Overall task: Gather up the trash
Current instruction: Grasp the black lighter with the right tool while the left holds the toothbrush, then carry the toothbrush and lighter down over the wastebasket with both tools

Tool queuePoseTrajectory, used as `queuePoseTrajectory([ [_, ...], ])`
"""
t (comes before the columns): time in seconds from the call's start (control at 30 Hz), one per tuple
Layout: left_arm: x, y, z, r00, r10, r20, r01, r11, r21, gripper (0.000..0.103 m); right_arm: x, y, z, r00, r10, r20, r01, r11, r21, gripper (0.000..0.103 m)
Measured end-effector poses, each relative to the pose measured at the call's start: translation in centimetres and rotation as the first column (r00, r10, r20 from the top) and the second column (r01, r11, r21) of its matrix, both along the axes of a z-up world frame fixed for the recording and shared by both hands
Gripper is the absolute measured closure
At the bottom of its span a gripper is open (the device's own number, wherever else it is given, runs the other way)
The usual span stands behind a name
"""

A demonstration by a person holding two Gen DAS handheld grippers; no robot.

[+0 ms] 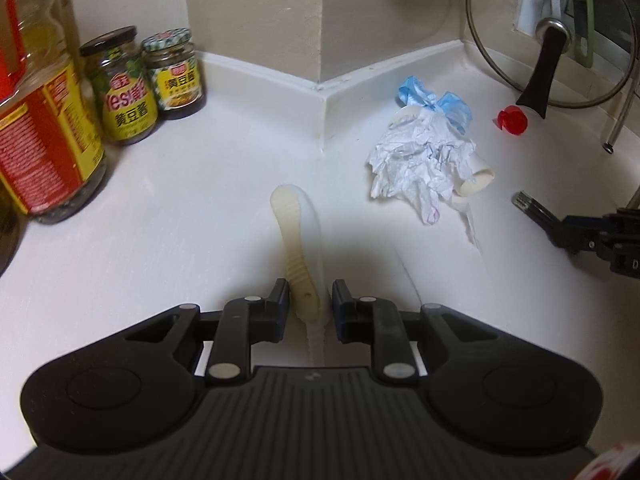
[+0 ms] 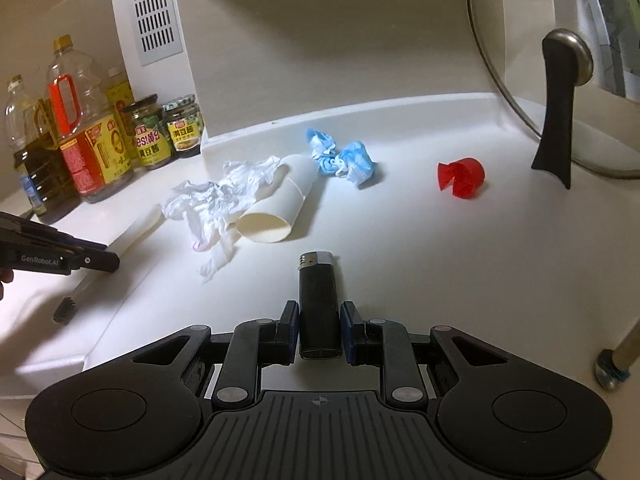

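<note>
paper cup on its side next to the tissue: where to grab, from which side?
Pinch the paper cup at its open rim, one finger inside the mouth, coming from the near side. It lies tipped over with the mouth facing the right hand-held gripper; crumpled tissue crowds its left flank.

Bare counter [image 2: 400,240] ahead; lid [image 2: 532,80] blocks right, jars [image 2: 152,140] left.

Both cameras sit low over the white counter [image 1: 180,200], looking forward and down. Both show the crumpled tissue [image 1: 420,160] mid-frame and the jars [image 2: 166,136] at left.
</note>
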State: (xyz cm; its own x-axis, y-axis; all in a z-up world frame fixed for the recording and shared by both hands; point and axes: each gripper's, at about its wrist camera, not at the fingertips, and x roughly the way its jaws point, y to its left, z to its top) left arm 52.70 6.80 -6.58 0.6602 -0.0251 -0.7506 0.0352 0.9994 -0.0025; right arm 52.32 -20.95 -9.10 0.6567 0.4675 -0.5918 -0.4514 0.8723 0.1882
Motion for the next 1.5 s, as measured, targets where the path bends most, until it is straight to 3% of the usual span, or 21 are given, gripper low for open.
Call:
queuePoseTrajectory([
  [0.6,1.3,-1.1,-0.1,0.998,0.068,-0.002,-0.068,0.998,0.003,0.077,0.7,1.4,0.0,0.998,-0.052,0.018,0.052,0.998,-0.033,0.08],
  [0.83,0.9,-1.5,-0.1,0.998,0.057,0.004,-0.057,0.998,0.02,0.084,0.5,1.6,0.1,0.997,-0.071,0.022,0.071,0.997,-0.037,0.081],
  [1.13,-1.6,-1.3,0.6,0.999,0.033,0.02,-0.033,0.999,-0.012,0.084,-1.2,1.5,1.0,0.996,-0.085,0.0,0.085,0.996,0.018,0.081],
  [1.5,-6.6,-0.5,1.6,0.999,-0.022,0.032,0.024,0.997,-0.071,0.084,-7.0,2.4,3.1,0.991,-0.131,-0.005,0.131,0.99,0.054,0.081],
])
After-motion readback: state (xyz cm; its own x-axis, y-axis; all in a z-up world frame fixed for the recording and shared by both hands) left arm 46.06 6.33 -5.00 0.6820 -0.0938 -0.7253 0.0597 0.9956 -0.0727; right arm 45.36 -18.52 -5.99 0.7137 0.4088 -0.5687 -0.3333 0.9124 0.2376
